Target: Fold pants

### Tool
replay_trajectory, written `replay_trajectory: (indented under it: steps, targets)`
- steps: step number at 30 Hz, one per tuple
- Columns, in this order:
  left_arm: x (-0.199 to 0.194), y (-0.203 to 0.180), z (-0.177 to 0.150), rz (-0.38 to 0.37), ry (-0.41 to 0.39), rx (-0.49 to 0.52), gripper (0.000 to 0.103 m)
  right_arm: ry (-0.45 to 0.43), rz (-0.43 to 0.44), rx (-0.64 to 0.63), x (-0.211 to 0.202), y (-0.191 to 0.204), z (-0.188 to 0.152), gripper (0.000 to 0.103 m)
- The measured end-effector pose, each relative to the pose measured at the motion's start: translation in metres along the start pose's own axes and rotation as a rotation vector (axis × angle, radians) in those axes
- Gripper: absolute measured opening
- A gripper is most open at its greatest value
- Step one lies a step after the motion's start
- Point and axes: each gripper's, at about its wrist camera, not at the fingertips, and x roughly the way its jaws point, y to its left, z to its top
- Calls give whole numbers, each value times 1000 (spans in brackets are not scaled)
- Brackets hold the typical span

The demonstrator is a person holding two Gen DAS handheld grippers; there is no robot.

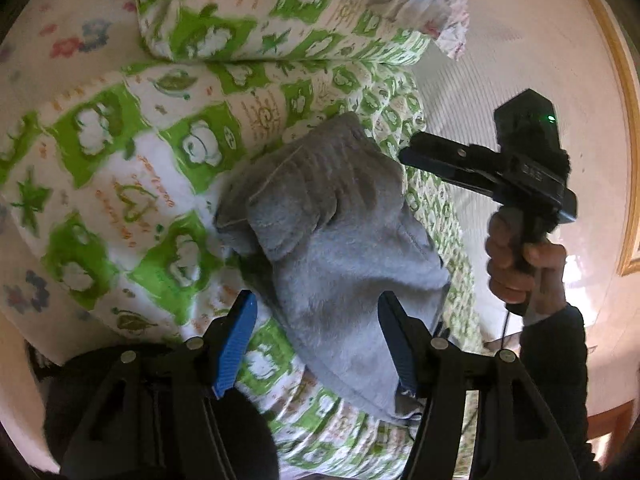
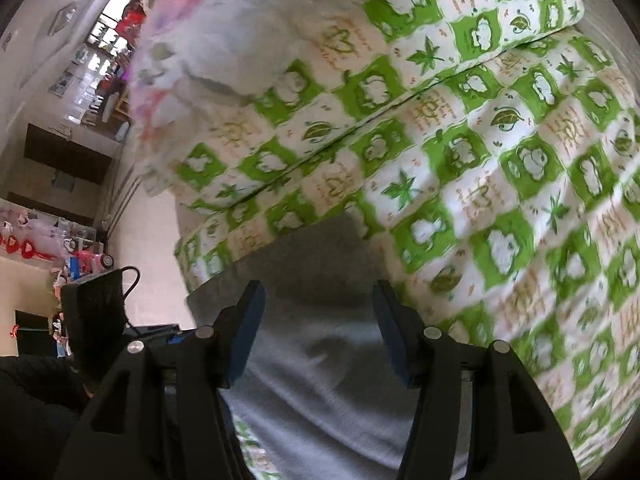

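The grey fleece pants (image 1: 340, 248) lie in a loose, bunched heap on the green-and-white patterned bedspread (image 1: 120, 168), near its edge, with one thick fold doubled over the top and soft creases throughout.

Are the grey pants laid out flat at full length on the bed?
No. In the left wrist view the grey pants lie bunched in a crumpled heap on the green patterned bedsheet.

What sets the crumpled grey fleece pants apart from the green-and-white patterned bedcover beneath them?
The grey fleece pants are plain and fuzzy; the green-and-white patterned bedcover is printed with squares, leaves and hearts. The pants lie bunched in a small heap; the bedcover spreads wide across the bed. Both are soft fabric.
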Motion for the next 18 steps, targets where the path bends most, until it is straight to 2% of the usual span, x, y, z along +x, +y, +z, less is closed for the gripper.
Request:
replay_trajectory:
  steps: [3, 6, 8, 11, 13, 14, 15, 17, 18]
  targets:
    - [10, 4, 2, 13, 15, -31, 63, 35, -3, 3, 10, -12, 11, 57]
    - [18, 9, 4, 9, 29, -65, 65, 74, 30, -1, 21, -19, 17, 58]
    - [21, 13, 5, -1, 24, -87, 66, 96, 29, -5, 31, -23, 20, 67]
    - [26, 16, 10, -22, 21, -120, 69, 128, 56, 17, 50, -30, 24, 71]
    - [26, 14, 12, -37, 9, -117, 67, 110, 66, 21, 54, -30, 24, 67]
    - [26, 12, 12, -44, 4, -102, 60, 95, 67, 18, 52, -29, 24, 48]
    - [26, 9, 12, -46, -1, -86, 42, 80, 88, 20, 50, -28, 23, 35]
    - [27, 6, 11, -61, 12, -67, 17, 68, 94, 29, 45, -26, 20, 28]
    - [27, 4, 10, -70, 20, -56, 15, 55, 85, 6, 39, -21, 17, 27]
